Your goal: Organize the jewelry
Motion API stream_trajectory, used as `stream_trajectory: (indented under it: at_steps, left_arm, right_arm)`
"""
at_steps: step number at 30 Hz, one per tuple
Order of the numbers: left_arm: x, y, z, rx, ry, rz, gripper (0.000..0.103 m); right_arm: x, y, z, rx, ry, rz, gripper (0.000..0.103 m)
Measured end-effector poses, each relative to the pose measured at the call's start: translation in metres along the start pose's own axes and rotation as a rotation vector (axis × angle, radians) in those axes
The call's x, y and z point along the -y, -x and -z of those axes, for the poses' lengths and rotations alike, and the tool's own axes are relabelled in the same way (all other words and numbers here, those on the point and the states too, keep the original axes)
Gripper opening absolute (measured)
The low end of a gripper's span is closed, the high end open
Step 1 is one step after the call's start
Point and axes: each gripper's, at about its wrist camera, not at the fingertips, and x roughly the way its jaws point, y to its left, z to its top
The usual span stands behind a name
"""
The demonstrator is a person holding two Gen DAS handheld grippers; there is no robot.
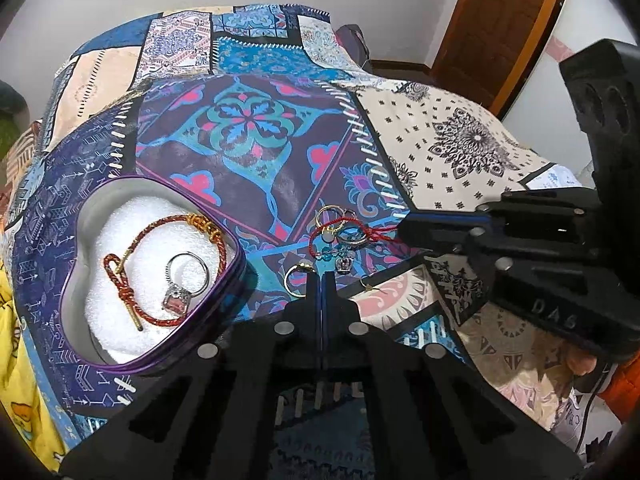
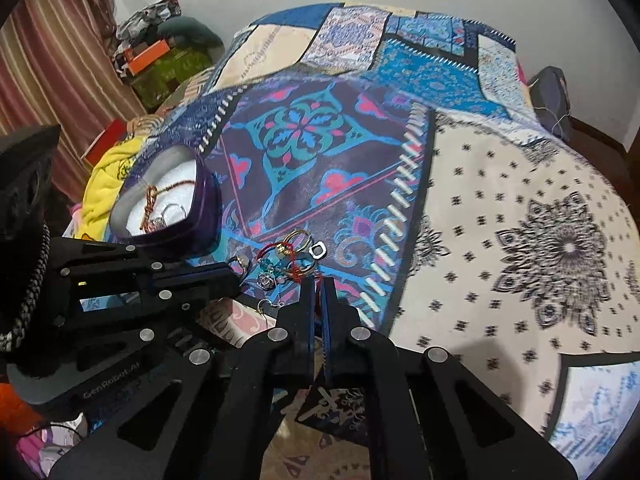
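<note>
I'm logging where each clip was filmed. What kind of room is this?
Most likely a bedroom: a patchwork bedspread covers what looks like a bed, a wooden door stands behind, and clothes are piled beside a striped curtain.

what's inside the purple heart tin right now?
In the purple tin: white foam, a red braided bracelet and a silver ring with a pink stone. Anything under the foam is hidden.

A bed covered by a patchwork-print bedspread (image 1: 256, 128) in blue, purple, pink and cream carries everything. A purple heart-shaped tin (image 1: 224, 300) lined with white foam sits on it. Beside the tin lies a small tangled heap of rings and red cord (image 1: 340, 232), with a gold ring (image 1: 298, 276) just apart from it.
</note>
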Motion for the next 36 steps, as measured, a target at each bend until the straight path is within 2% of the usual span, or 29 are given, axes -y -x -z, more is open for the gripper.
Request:
stream_trajectory:
  at_steps: [9, 12, 14, 16, 19, 24, 29, 30, 33, 36]
  left_arm:
    - [-0.004, 0.021, 0.006, 0.023, -0.001, 0.007, 0.000]
    - [-0.004, 0.018, 0.008, -0.010, -0.003, 0.017, 0.009]
    - [-0.005, 0.014, 0.011, -0.022, -0.003, 0.012, 0.017]
    - [-0.007, 0.008, 0.013, -0.037, 0.003, 0.002, 0.022]
    - [-0.008, 0.004, 0.012, -0.034, 0.006, 0.004, 0.023]
    - [-0.006, -0.004, 0.006, -0.028, -0.008, -0.009, 0.023]
    - [-0.004, -0.012, -0.001, -0.024, -0.020, -0.015, 0.023]
    - [-0.004, -0.014, -0.002, -0.023, -0.020, -0.016, 0.023]
    - [-0.004, -0.017, -0.005, -0.018, -0.022, -0.019, 0.023]
    - [-0.002, -0.019, -0.007, -0.015, -0.027, -0.026, 0.023]
  right_arm:
    - [0.006, 0.024, 0.000, 0.062, -0.006, 0.048, 0.002]
    - [0.007, 0.022, 0.000, 0.060, -0.005, 0.045, 0.003]
    - [0.006, 0.017, 0.001, 0.035, -0.009, 0.039, 0.008]
    - [0.004, 0.008, 0.002, -0.001, 0.005, 0.039, 0.025]
    - [-0.001, -0.004, 0.004, -0.028, 0.042, 0.058, 0.031]
    - [-0.006, -0.023, 0.001, -0.069, 0.076, 0.057, 0.031]
    - [-0.007, -0.032, -0.006, -0.069, 0.091, 0.037, 0.031]
    - [-0.007, -0.034, -0.007, -0.069, 0.092, 0.036, 0.028]
    - [-0.008, -0.036, -0.008, -0.063, 0.105, 0.039, 0.006]
    - [-0.008, -0.033, -0.005, -0.053, 0.096, 0.043, 0.003]
